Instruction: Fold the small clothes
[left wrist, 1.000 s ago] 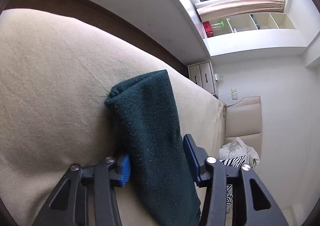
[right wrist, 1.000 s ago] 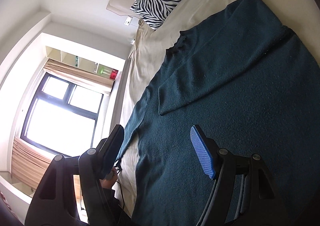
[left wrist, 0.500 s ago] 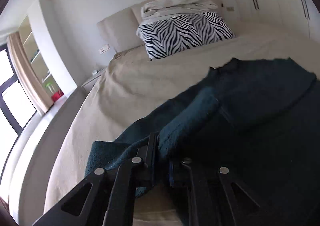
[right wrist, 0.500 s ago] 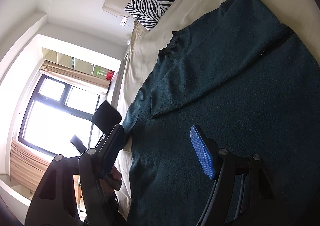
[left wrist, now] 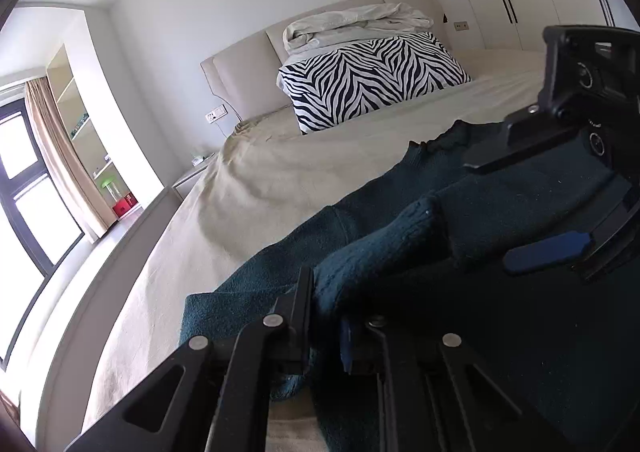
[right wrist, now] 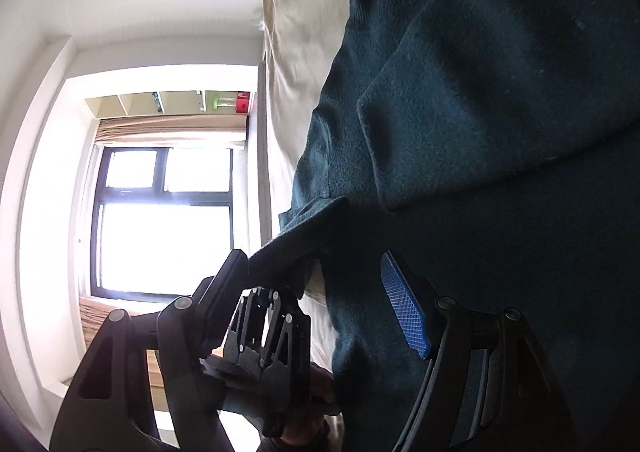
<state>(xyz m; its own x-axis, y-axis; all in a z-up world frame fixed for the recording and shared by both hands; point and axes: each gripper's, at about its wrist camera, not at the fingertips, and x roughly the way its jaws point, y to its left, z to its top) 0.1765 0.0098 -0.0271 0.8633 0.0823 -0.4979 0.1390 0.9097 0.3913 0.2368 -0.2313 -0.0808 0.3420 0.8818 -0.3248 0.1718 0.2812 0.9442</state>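
A dark teal sweater lies spread on the beige bed, one sleeve folded across its body. My left gripper is shut on the other sleeve and holds it lifted over the sweater's body. It also shows in the right wrist view, pinching the sleeve's end. My right gripper is open and empty, hovering close above the sweater. In the left wrist view it shows at the right edge.
A zebra-striped pillow and a rumpled white duvet sit at the padded headboard. A window with curtains and shelves lies beyond the bed's left side.
My left gripper shut on the sleeve and carried it inward over the sweater. My right gripper came lower and closer to the sweater, still open.
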